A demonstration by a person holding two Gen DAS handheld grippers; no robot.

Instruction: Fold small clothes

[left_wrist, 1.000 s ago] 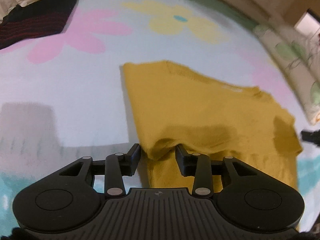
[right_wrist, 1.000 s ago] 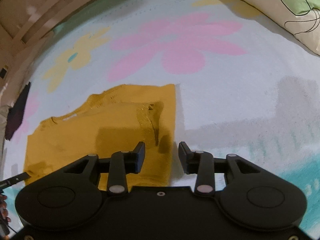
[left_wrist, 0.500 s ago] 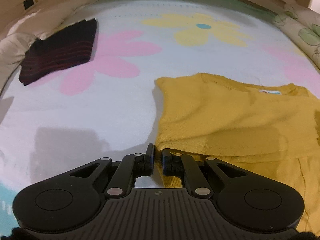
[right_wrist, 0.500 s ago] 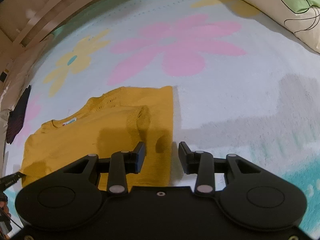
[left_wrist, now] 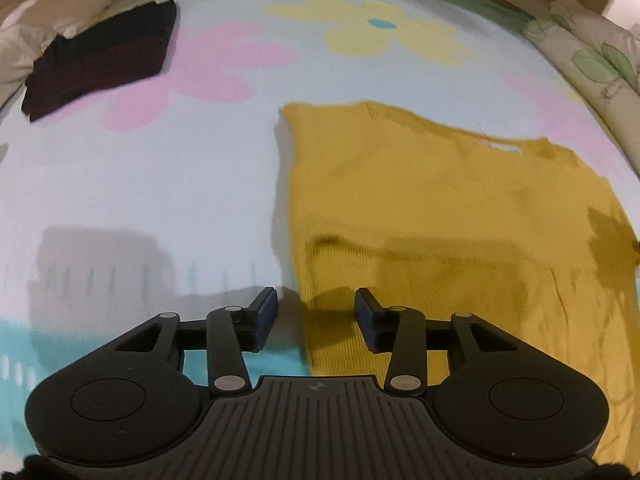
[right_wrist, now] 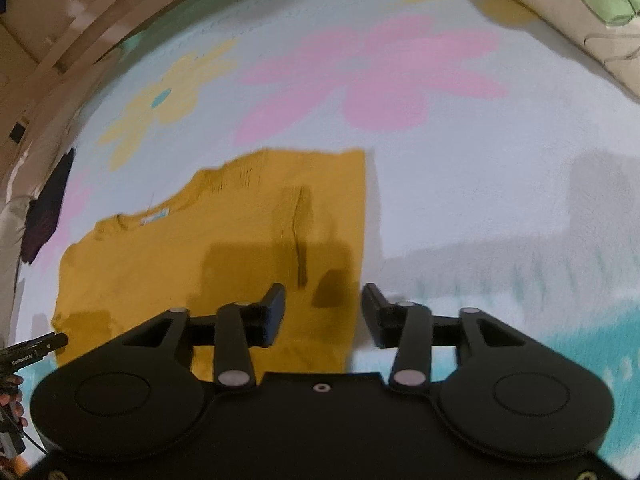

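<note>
Garment: a mustard-yellow knit top lies flat on the flower-print bed cover, neckline and label away from the cameras, both sides already turned in so the body is a narrow panel.
Left claw: its jaws have just been opening and stand apart over the top's left edge near the hem; the cloth lies under the gap – the pads do not press on it.
Right claw: jaws also just opening, apart, straddling the top's right edge; nothing is pinched.
Step in hand: by my reading, the side folds are set down and released, and the next fold brings the hem up toward the neckline.
Doing it well: take both lower corners at matching points, each bite catching all the layers – a bite on the top layer alone would pull the tucked sleeve back out. Lift both sides together, carry the hem level, and lay it just short of the collar.
Watch for: the crease on the right side, which may bunch up if dragged.
Elsewhere: a folded dark garment sits well apart at the far left, a pillow along the right.
</note>
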